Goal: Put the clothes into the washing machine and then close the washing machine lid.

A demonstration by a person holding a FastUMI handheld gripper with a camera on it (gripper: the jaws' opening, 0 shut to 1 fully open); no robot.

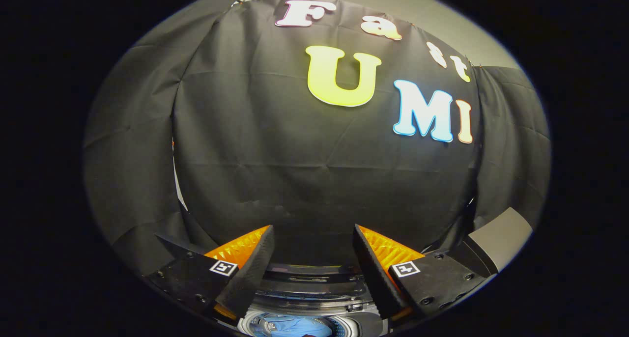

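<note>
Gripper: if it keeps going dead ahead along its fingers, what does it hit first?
Likely the black cloth wall. The gripper is open and empty; the washing machine sits below that line. Depth unclear.

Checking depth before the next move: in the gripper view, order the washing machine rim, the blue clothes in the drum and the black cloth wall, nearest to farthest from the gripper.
From the open gripper:
1. Washing machine rim, between the fingers, just below.
2. Blue clothes, deeper in the drum.
3. Black cloth wall, beyond the fingers.

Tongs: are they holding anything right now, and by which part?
Nothing. The tongs stand open and empty, above the washing machine, where blue clothes already lie.
</note>
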